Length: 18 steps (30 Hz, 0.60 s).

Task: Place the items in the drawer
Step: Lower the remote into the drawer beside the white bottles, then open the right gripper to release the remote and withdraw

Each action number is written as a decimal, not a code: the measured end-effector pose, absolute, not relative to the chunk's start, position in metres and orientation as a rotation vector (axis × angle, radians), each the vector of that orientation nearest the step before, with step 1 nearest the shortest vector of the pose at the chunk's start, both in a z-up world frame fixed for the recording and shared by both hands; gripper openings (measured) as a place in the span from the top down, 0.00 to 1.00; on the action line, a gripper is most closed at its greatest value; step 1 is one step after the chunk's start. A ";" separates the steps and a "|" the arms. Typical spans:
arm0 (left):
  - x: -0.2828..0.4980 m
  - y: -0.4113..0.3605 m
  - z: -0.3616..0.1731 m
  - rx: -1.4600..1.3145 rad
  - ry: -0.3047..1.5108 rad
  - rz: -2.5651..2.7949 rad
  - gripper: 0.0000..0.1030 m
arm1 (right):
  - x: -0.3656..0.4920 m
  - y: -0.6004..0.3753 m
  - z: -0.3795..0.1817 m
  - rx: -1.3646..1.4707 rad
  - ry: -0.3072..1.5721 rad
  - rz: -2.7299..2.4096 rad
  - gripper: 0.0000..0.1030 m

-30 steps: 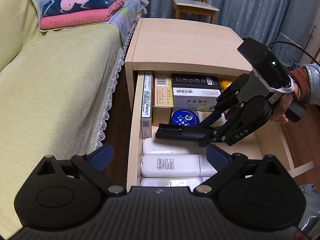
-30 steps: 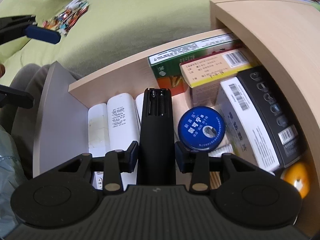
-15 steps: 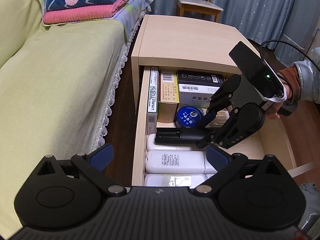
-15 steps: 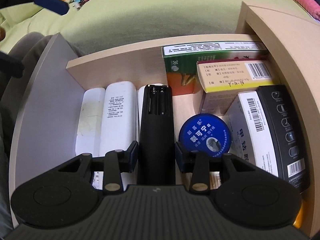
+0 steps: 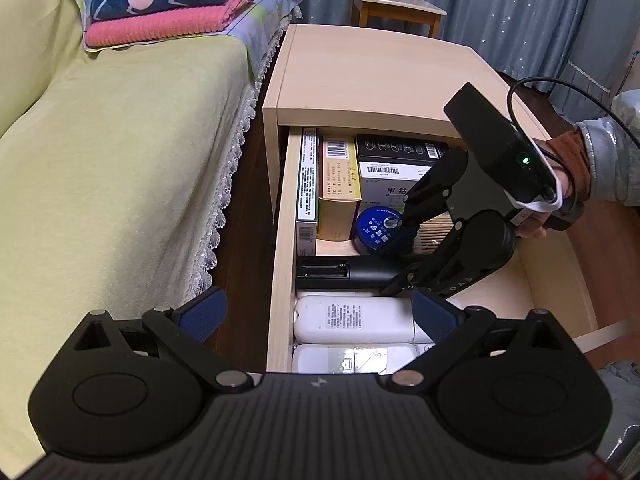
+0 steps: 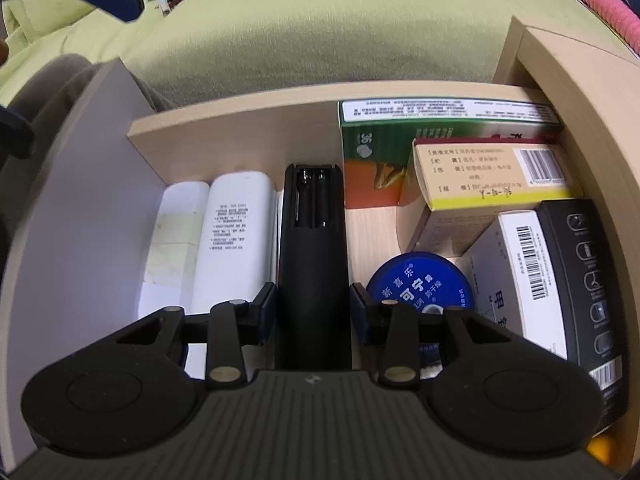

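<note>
Black and matte, the remote (image 6: pixel 312 256) lies lengthwise between the pads of the right gripper (image 6: pixel 313 314), battery bay open and facing up, its far end close to the drawer (image 6: pixel 236 132) wall ahead of the fingertips. A second ago it hung above the contents; since then it has come down into the gap and now looks level with the things beside it, probably resting on the drawer floor or close to it. In the right wrist view the pads sit at its flanks with a thin dark line on each side, so I cannot tell whether they still clamp it or have just let go.

Just outside the left pad lie the white remotes (image 6: pixel 232 240), side by side. Just outside the right pad sits the blue tin (image 6: pixel 420 284), and beyond it, ahead and to the right, the stacked boxes (image 6: pixel 480 176).

The left gripper (image 5: pixel 316 314) hovers empty with its fingers spread wide, over the drawer's near end.

Judging by this, the placing is nearly done: what remains is to open fully and draw straight back, without nudging the tin.
</note>
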<state>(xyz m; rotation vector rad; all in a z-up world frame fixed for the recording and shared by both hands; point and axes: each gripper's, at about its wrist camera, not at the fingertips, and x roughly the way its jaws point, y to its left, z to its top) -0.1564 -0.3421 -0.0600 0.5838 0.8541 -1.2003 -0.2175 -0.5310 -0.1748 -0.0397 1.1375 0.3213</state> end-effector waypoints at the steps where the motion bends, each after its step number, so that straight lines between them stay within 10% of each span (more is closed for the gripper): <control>1: -0.157 -0.342 -0.060 0.586 0.855 -1.198 0.03 | -0.217 -0.528 -0.178 -0.047 1.137 0.318 0.66; 18: -0.165 -0.337 -0.061 0.605 0.846 -1.192 0.03 | -0.240 -0.527 -0.161 0.003 1.040 0.208 0.63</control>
